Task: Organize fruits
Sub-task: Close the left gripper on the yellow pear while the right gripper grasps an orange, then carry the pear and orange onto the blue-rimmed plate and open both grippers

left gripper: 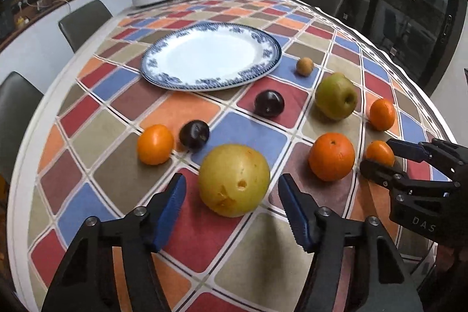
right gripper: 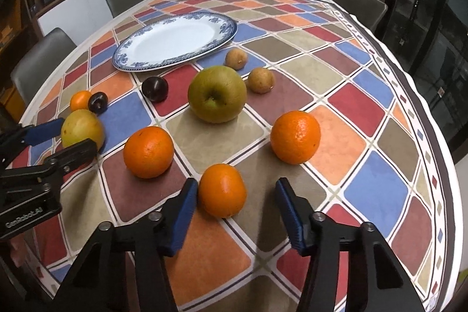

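None of the fruit is on the plate yet. Left gripper straddles the yellow pear, pads not touching; right gripper brackets a small orange, ungripped. All remaining fruit lies beyond them on the surface.

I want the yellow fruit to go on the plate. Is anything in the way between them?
Yes. A dark plum sits just beyond the yellow fruit, slightly left of the straight line to the plate. Lifting the fruit over clears it.
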`<move>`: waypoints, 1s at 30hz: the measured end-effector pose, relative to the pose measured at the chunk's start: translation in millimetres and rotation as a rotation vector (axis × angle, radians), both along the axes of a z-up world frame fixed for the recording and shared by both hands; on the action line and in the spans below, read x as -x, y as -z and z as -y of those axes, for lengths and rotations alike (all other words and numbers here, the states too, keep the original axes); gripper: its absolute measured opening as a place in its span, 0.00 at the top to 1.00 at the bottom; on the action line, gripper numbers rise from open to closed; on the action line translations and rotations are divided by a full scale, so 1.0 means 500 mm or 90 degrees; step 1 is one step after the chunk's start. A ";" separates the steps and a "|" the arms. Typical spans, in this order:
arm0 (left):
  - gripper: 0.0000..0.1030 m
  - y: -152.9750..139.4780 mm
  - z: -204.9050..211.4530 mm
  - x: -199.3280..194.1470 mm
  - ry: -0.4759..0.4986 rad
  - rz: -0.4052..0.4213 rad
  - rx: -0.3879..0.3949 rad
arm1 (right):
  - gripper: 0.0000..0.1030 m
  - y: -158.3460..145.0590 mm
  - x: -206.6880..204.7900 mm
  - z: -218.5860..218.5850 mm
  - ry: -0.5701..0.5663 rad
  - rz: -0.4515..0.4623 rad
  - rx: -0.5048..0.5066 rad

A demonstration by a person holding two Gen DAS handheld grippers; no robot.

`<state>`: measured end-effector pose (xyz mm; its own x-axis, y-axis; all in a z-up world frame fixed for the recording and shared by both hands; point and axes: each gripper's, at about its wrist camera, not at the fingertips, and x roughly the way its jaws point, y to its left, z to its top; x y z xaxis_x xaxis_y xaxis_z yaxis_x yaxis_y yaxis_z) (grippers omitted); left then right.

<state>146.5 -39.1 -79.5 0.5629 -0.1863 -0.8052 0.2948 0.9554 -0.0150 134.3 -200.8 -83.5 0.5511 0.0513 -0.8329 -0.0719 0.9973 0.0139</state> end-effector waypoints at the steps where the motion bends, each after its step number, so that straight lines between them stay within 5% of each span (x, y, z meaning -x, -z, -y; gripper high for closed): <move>1: 0.41 0.003 0.000 -0.003 0.000 -0.006 0.002 | 0.49 0.002 -0.002 -0.001 -0.002 -0.002 0.000; 5: 0.51 0.009 0.004 -0.010 0.004 -0.018 0.003 | 0.56 0.003 -0.009 -0.004 -0.012 -0.004 0.001; 11: 0.53 0.010 0.001 -0.013 0.005 -0.016 0.002 | 0.69 0.001 -0.010 -0.012 -0.026 -0.007 0.000; 20: 0.53 -0.001 0.004 -0.002 0.008 -0.014 0.015 | 0.69 -0.009 -0.009 -0.010 -0.029 0.004 0.001; 30: 0.53 -0.082 -0.008 -0.016 0.011 0.037 0.023 | 0.69 -0.108 -0.032 -0.033 -0.092 0.071 -0.030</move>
